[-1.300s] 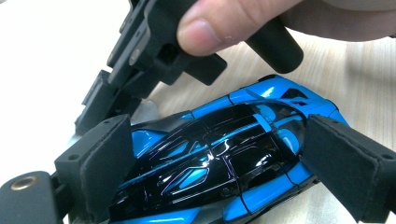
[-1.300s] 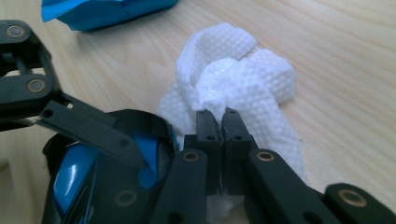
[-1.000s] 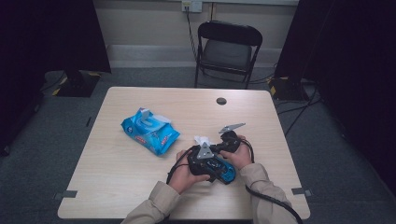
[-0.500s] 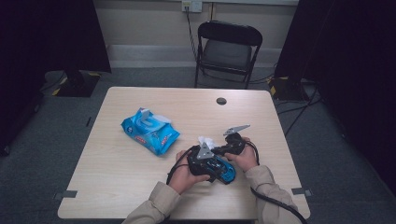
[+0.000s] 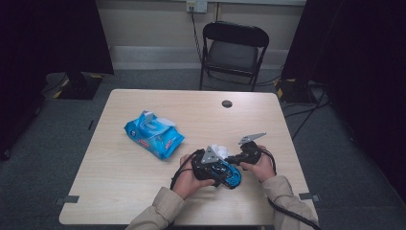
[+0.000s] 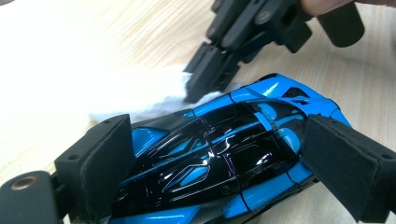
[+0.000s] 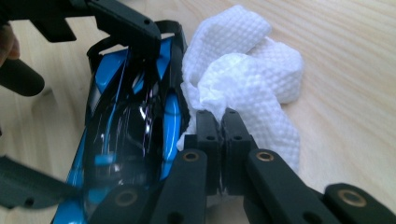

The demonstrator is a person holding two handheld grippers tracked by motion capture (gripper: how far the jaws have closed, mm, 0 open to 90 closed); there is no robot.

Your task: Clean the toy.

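In the high view, the blue wet-wipe pack (image 5: 154,134) lies at the left centre of my bench (image 5: 119,191), its flap lifted. There is red and white printing on its front, but I cannot read it. It sits well apart from my hands.

Just right of it, in the lower middle of the frame, my left tongs (image 5: 214,165) clamp the blue and black toy car (image 5: 229,175). In the left gripper view the two padded jaws press on either side of the car's (image 6: 219,158) glossy body, one at the lower left of the frame and one at the lower right, so the car lies slantwise between them and fills the middle. I see no badge or lettering on the car.

Further right, my right tongs (image 5: 234,158) have their jaws pinched together on a white textured wipe (image 5: 221,150). In the right gripper view the closed jaws rise from the bottom centre, with a fold of the wipe (image 7: 243,88) caught at their tips. The rest of the wipe is bunched in the upper right of the frame, touching the car's (image 7: 130,121) flank to its left. In the left gripper view those right tongs (image 6: 205,88) come down from the top centre, pressing the wipe (image 6: 140,91) against the upper edge of the car.

At the upper right of the bench is a small dark cable hole (image 5: 227,103), and a black folding chair (image 5: 233,48) stands beyond it.
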